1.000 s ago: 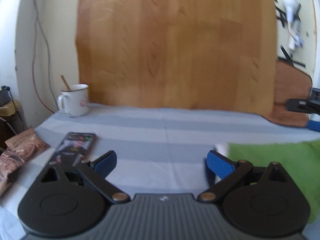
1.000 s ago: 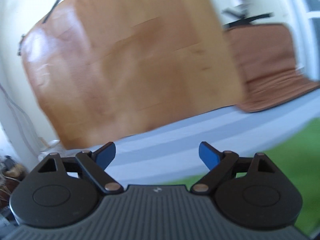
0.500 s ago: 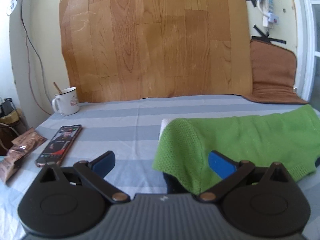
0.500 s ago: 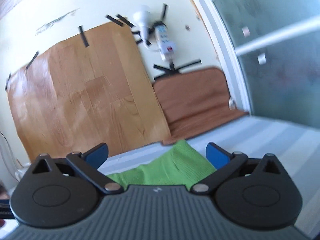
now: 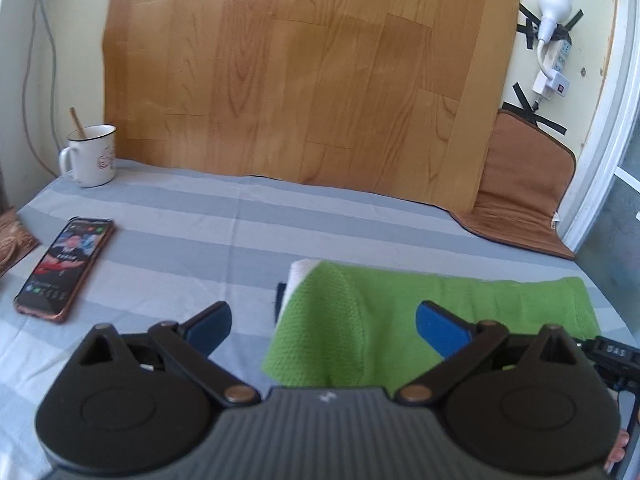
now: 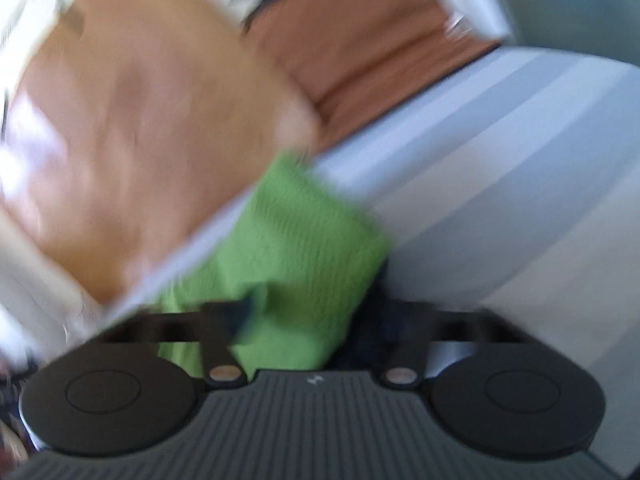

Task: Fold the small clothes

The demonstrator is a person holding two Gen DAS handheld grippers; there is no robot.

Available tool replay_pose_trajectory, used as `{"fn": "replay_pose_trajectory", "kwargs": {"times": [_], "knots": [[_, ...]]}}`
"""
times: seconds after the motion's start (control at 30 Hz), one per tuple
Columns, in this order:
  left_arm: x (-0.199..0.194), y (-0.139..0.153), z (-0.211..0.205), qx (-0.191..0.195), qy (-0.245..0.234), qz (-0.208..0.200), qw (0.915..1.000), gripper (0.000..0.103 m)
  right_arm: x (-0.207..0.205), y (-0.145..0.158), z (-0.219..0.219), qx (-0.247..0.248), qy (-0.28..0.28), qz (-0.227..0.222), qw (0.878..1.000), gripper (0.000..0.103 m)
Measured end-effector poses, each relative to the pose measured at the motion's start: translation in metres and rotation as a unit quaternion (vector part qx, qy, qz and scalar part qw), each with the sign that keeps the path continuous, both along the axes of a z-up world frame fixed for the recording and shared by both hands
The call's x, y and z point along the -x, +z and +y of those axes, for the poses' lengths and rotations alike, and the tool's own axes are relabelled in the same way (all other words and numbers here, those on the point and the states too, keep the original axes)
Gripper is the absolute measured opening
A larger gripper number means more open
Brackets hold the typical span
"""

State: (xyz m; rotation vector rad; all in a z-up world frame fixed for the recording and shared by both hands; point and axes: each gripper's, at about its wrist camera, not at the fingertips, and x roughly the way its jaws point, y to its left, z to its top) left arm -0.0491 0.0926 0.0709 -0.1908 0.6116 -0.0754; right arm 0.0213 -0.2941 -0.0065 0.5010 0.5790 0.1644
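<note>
Two grippers low in frame: left gripper (image 5: 322, 322) spread wide, empty; right gripper (image 6: 304, 316) has just been closing around the green garment (image 5: 436, 312), grip unclear through blur. Garment lies centre-right on striped sheet (image 5: 224, 216). Risk: a shallow pinch could slip and skew the fold.

Cream wall (image 5: 600, 20), wood-grain panel (image 5: 304, 72), taped bulb (image 5: 554, 0)

The only legible lettering is white characters reading roughly "DAS" on a small black block (image 5: 615, 351) at the far right edge of the left wrist view, just beyond the right finger. A phone (image 5: 66, 264) lying left of the left finger shows a lit screen whose text is too small to read. The mug's (image 5: 93, 155) faint print is unreadable. The right wrist view is blurred.
</note>
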Motion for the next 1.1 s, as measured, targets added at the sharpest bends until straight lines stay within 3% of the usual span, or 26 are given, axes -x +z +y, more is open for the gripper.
{"fn": "replay_pose_trajectory", "kwargs": {"times": [0.03,0.17,0.3,0.4,0.53,0.57,0.6,0.63,0.7,0.77,0.83,0.9,0.97,1.03,1.1], "knots": [[-0.002,0.001,0.0,-0.002,-0.003,-0.002,1.0,0.099,0.0,0.008,0.008,0.004,0.005,-0.006,1.0,0.028],[0.0,0.012,0.017,0.011,0.002,-0.027,0.9996,0.099,0.015,0.064,0.058,0.01,0.07,-0.085,0.994,0.025],[0.007,0.025,0.059,0.045,0.044,-0.054,0.9965,0.1,0.023,0.097,0.149,0.048,0.187,-0.142,0.971,0.023],[0.015,0.027,0.094,0.066,0.089,-0.067,0.9916,0.101,0.009,0.082,0.227,0.088,0.283,-0.121,0.947,0.023],[0.012,0.016,0.112,0.076,0.116,-0.047,0.9892,0.102,-0.032,0.007,0.302,0.147,0.359,-0.027,0.921,0.024],[0.007,0.012,0.109,0.075,0.109,-0.038,0.9904,0.102,-0.032,0.002,0.301,0.137,0.365,-0.061,0.919,0.025],[0.002,0.009,0.104,0.072,0.1,-0.031,0.9919,0.102,-0.032,0.004,0.301,0.14,0.37,-0.065,0.916,0.031],[-0.003,0.006,0.097,0.067,0.087,-0.025,0.9937,0.103,-0.032,0.009,0.297,0.128,0.383,-0.06,0.913,0.048],[-0.015,0.0,0.08,0.055,0.059,-0.015,0.9966,0.103,-0.027,0.024,0.275,0.074,0.418,-0.073,0.903,0.07],[-0.022,-0.004,0.059,0.047,0.026,-0.011,0.9985,0.103,-0.02,0.041,0.245,0.057,0.406,-0.102,0.906,0.071],[-0.028,-0.006,0.043,0.028,0.014,-0.023,0.9993,0.103,-0.017,0.053,0.213,0.048,0.373,-0.13,0.917,0.071],[-0.032,-0.007,0.031,0.006,0.01,-0.032,0.9994,0.103,-0.022,0.059,0.182,0.039,0.31,-0.152,0.938,0.076],[-0.043,-0.012,0.029,-0.003,0.023,-0.02,0.9995,0.103,-0.037,0.057,0.164,0.032,0.253,-0.143,0.956,0.076],[-0.058,-0.021,0.032,-0.001,0.045,0.009,0.999,0.102,-0.063,0.054,0.163,0.004,0.244,-0.121,0.962,0.052],[-0.074,-0.032,0.039,0.017,0.056,0.045,0.9972,0.101,-0.087,0.049,0.173,-0.002,0.255,-0.108,0.961,0.039]]}}
